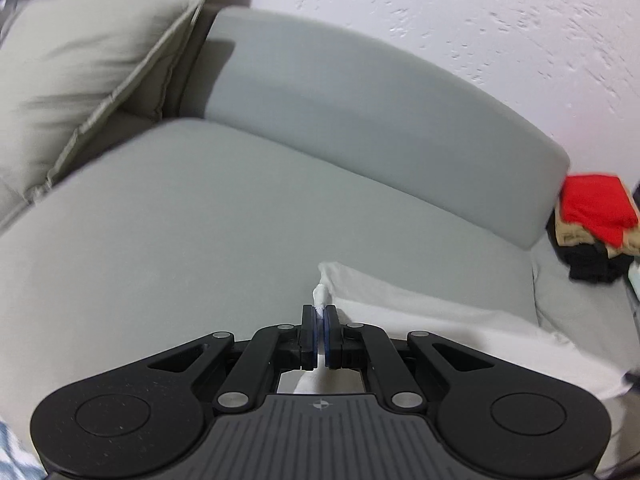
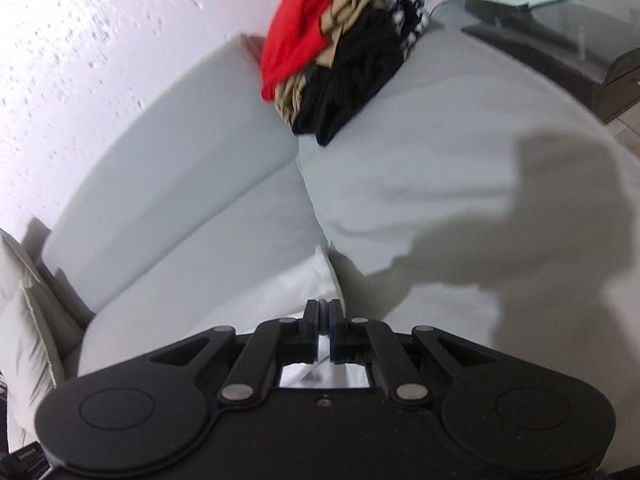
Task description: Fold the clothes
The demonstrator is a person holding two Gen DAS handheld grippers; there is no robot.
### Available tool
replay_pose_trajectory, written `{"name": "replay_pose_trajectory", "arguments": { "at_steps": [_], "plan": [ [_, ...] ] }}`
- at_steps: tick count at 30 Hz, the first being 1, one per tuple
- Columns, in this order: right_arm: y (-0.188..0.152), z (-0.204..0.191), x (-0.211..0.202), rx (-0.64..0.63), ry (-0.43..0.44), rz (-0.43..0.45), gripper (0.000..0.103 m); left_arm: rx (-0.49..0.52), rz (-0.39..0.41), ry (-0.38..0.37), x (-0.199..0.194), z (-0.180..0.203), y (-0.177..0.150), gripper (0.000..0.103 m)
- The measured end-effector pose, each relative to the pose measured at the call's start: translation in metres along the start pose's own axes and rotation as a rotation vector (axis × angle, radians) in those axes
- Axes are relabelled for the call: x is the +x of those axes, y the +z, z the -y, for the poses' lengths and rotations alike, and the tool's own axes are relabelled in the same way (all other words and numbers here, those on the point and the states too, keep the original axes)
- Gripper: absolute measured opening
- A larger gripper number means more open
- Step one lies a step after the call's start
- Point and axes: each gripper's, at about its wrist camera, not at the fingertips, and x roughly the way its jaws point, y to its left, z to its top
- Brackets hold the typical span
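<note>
Setting: a pale grey fabric sofa with a padded backrest, against a white textured wall.
Garment: a white cloth garment lies on the seat cushion toward the front edge of the sofa, stretched between the two grippers; its far folded edge faces the backrest.
Left gripper: the black left gripper has its blue-padded fingers pressed together on a small bunched tip of the white cloth.
Right gripper: the black right gripper has its fingers closed as well, with white cloth showing beneath and between them, so it appears clamped on the garment's other end.
Step in hand: judged from both grips, a fold is under way, with the cloth held at two points and low over the seat.
Next move: it likely calls for carrying both held points together toward the backrest, level with each other, so the edges meet squarely.
Open room: bare seat cushion lies between the garment and the backrest.
Left limit: a beige cushion with piped edges stands at the sofa's left end.
Right limit: a heap of red, tan and black clothes sits at the back of the sofa's right end, well apart from the garment.
Beyond: a glass-topped side table stands past that end.
</note>
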Motion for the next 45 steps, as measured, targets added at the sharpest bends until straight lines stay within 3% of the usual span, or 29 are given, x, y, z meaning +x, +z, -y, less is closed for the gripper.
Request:
{"name": "replay_pose_trajectory", "arguments": {
  "at_steps": [4, 8, 12, 14, 17, 21, 28, 32, 38, 40, 41, 42, 44, 45],
  "plan": [
    [-0.016, 0.01, -0.012, -0.023, -0.04, -0.009, 0.004, 0.141, -0.064, 0.076, 0.008, 0.016, -0.023, 0.003],
    [-0.031, 0.01, 0.002, -0.083, -0.113, -0.099, 0.006, 0.205, -0.151, 0.167, 0.023, 0.021, -0.041, 0.013],
    [-0.033, 0.005, -0.019, -0.096, -0.099, -0.083, 0.011, 0.21, -0.107, 0.193, -0.002, 0.008, -0.042, 0.027],
    [-0.033, 0.001, -0.034, -0.107, -0.077, -0.069, 0.021, 0.228, -0.066, 0.206, -0.013, -0.001, -0.041, 0.032],
    [-0.039, -0.007, -0.059, -0.124, -0.043, -0.057, 0.034, 0.209, -0.024, 0.158, -0.028, -0.008, -0.044, 0.034],
    [-0.047, -0.014, -0.054, -0.129, 0.019, -0.142, 0.038, 0.21, 0.013, 0.056, -0.033, 0.0, -0.047, 0.041],
    [-0.053, -0.04, 0.007, -0.157, 0.035, -0.311, 0.038, 0.339, -0.074, -0.073, 0.026, 0.055, -0.044, 0.053],
    [-0.041, -0.066, 0.047, -0.182, 0.023, -0.344, 0.038, 0.415, -0.113, -0.084, 0.077, 0.092, -0.028, 0.053],
    [-0.028, -0.079, 0.105, -0.189, -0.101, -0.398, 0.038, 0.476, -0.21, -0.108, 0.132, 0.128, -0.018, 0.048],
    [-0.032, -0.077, 0.112, -0.191, -0.114, -0.428, 0.038, 0.475, -0.332, -0.114, 0.147, 0.13, -0.025, 0.039],
    [-0.034, -0.076, 0.106, -0.197, -0.107, -0.453, 0.038, 0.495, -0.343, -0.123, 0.145, 0.13, -0.028, 0.033],
    [-0.037, -0.074, 0.093, -0.206, -0.091, -0.489, 0.038, 0.52, -0.356, -0.151, 0.136, 0.13, -0.029, 0.027],
    [-0.044, -0.07, 0.066, -0.224, -0.057, -0.562, 0.038, 0.542, -0.448, -0.281, 0.108, 0.122, -0.034, 0.014],
    [-0.047, -0.068, 0.052, -0.233, -0.04, -0.598, 0.037, 0.559, -0.469, -0.338, 0.088, 0.115, -0.04, 0.015]
  ]
}}
